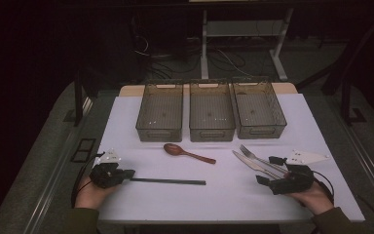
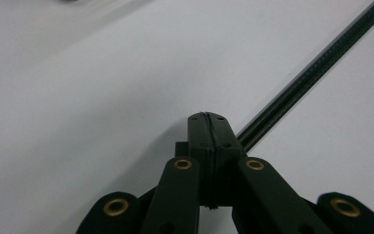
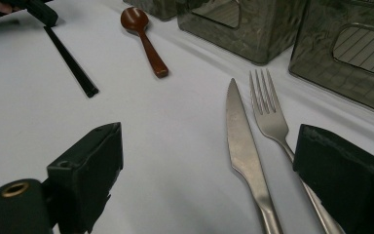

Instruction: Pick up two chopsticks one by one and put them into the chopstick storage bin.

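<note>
Three clear bins [image 1: 211, 111] are lined up along the far side of the white table [image 1: 224, 195], and a brown wooden spoon [image 1: 187, 153] is laid just in front of them. A knife [image 1: 252, 165] and a fork [image 1: 259, 159] are laid side by side at the right, close together. The left gripper [image 1: 126, 173] is held low and level at the near left edge, its jaws pressed shut on one end of the black chopsticks [image 1: 168, 181], which are stretched flat on the table toward the middle. The right gripper [image 1: 268, 171] is held low with its jaws spread wide around the knife and fork handles, nothing being gripped. The handle ends are cut off in the right gripper view.
</note>
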The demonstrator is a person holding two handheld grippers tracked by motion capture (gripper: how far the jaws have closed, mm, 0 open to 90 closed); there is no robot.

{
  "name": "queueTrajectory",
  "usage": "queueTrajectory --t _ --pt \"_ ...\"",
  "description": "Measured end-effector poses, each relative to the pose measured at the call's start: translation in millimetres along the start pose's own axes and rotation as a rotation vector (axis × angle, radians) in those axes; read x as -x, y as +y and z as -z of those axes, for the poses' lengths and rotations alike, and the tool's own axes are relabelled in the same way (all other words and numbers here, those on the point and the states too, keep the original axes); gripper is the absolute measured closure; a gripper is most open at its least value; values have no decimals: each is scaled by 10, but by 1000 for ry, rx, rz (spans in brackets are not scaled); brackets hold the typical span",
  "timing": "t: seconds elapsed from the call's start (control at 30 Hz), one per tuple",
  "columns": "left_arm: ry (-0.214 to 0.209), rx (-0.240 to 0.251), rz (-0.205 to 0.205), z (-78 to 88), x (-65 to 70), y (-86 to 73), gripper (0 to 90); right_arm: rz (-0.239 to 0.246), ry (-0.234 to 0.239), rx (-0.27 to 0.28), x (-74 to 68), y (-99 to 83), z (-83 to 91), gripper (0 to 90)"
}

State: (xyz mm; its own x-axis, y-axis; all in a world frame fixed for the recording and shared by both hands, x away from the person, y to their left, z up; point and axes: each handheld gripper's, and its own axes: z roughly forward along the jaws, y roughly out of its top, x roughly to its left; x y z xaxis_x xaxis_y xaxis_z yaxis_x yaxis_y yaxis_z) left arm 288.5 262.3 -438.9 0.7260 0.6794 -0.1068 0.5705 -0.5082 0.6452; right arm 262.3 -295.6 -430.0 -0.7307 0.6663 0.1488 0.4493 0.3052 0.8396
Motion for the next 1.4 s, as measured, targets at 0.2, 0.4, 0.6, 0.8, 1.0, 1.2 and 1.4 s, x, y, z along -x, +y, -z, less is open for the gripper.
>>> queueTrajectory --t 0.2,0.4,0.6,0.8,1.0,1.2,1.4 --pt "-5 -4 1 28 30 -32 890 0 0 -1 -3 0 -3 102" --pt "-16 -15 2 55 92 -60 890 0 -1 -1 -5 2 -6 102" --pt "-23 -24 4 90 185 -106 891 3 1 -2 -12 2 -8 102" --pt "-27 0 -3 95 195 -74 860 4 1 1 -8 5 -7 102" --pt "-103 88 -39 34 355 179 746 -1 4 -1 -10 6 -13 102" --pt "-178 121 -89 -135 511 424 694 -5 6 -1 -16 2 -17 103" --pt "-232 133 -133 -298 629 609 677 -5 7 -4 -14 -1 -21 102"
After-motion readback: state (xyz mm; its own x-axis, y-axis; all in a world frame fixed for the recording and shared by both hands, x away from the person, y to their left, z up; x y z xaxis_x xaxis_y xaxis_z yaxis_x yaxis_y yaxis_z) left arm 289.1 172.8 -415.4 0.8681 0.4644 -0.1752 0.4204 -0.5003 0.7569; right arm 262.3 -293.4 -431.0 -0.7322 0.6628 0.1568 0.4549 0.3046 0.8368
